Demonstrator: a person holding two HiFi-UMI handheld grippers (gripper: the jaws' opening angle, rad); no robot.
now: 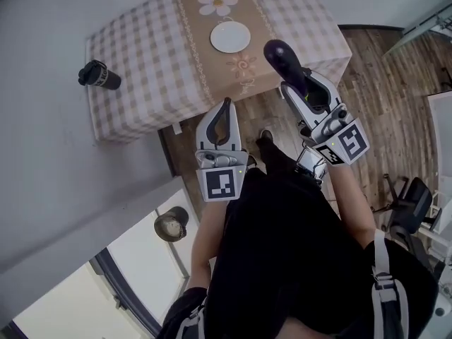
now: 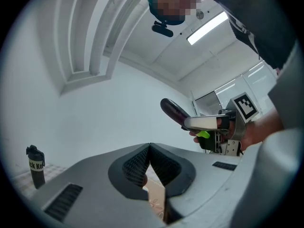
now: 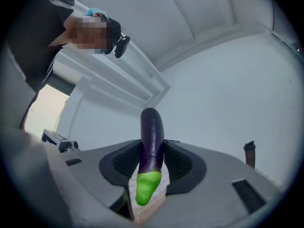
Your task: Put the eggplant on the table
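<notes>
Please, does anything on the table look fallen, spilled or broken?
Nothing stands out. The bottle stands upright on the table, and the plate lies flat and empty. The eggplant looks whole, clamped in the right gripper.

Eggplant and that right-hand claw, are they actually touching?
Touching. The right gripper view shows the jaws of the right gripper pressing the eggplant from both sides.

Partial "CK KO" — black bottle (image 2: pixel 36 166)

White plate (image 1: pixel 230 37) sat top centre; black bottle (image 1: pixel 99 75) stood upper left; round cup (image 1: pixel 171 225) lower left; wood floor (image 1: pixel 381 83) right.
</notes>
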